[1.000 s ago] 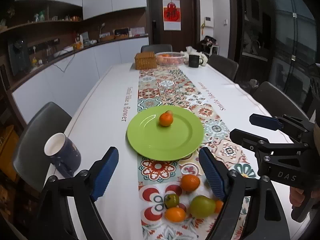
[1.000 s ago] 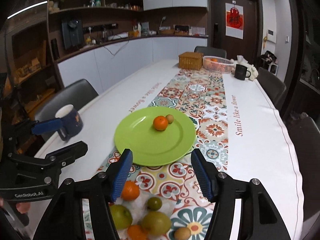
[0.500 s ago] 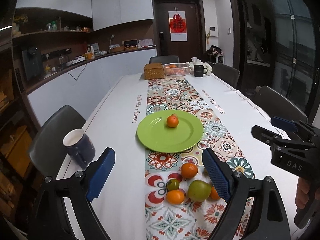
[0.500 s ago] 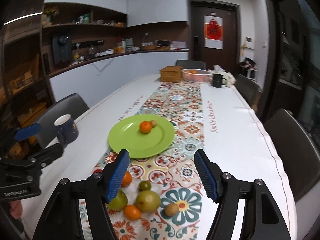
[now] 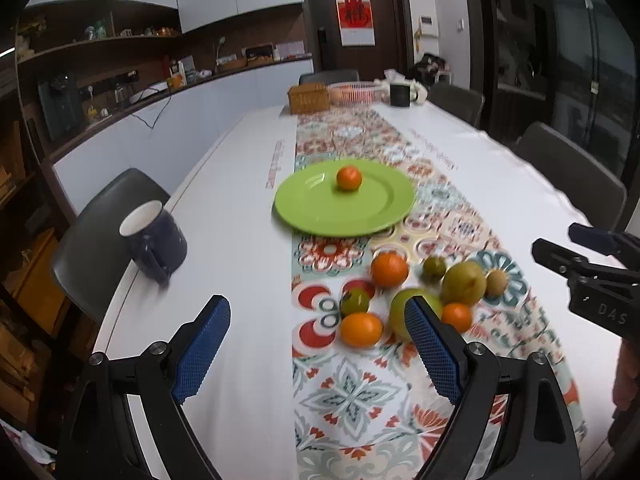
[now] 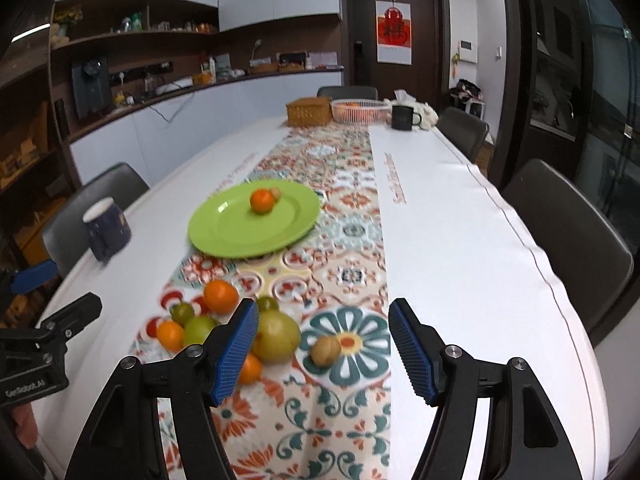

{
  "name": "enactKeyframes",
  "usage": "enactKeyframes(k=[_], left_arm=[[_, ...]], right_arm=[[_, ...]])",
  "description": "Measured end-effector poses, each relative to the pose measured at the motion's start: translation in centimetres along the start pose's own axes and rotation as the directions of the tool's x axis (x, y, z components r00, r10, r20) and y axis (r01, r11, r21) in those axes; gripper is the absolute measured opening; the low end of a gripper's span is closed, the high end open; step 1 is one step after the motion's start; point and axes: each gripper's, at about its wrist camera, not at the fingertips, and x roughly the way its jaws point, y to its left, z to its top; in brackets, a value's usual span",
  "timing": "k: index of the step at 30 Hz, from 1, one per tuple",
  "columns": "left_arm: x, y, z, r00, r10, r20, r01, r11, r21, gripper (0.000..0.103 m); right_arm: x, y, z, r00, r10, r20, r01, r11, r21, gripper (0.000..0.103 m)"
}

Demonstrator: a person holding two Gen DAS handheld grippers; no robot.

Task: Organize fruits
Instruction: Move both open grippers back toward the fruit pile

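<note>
Both grippers have pulled back from the glossy round green plate (image 5: 344, 200) — left gripper (image 5: 316, 344) and right gripper (image 6: 322, 344) jaws wide, holding nothing.

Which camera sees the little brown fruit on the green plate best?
The right wrist view: the small brown fruit peeks out beside the orange on the green plate. In the left wrist view the orange hides it completely.

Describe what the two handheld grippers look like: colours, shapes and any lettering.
Both are black angular frames with silver screws and two blue ribbed fingertip pads. The left gripper carries white "GenRobot.AI" lettering, read in the right wrist view; the right gripper reads "DAS" in the left wrist view. No cables or sleeves show.
</note>
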Motion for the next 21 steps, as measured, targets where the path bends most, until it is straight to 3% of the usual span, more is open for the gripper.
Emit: enactKeyframes(k=[10, 21], left_arm=[[4.4, -0.4, -2.4, 0.993, -0.027, -0.117, 0.030, 0.999, 0.020, 0.089], [7.9, -1.2, -2.6, 0.983, -0.078, -0.167, 0.087, 0.995, 0.044, 0.084]], right_arm=[[3.5, -0.3, -2.3, 0.990, -0.047, -0.132, 0.047, 0.999, -0.005, 0.068], [6.9, -0.3, -3.3, 0.977, -0.041, -0.208, 0.036, 0.999, -0.024, 0.066]])
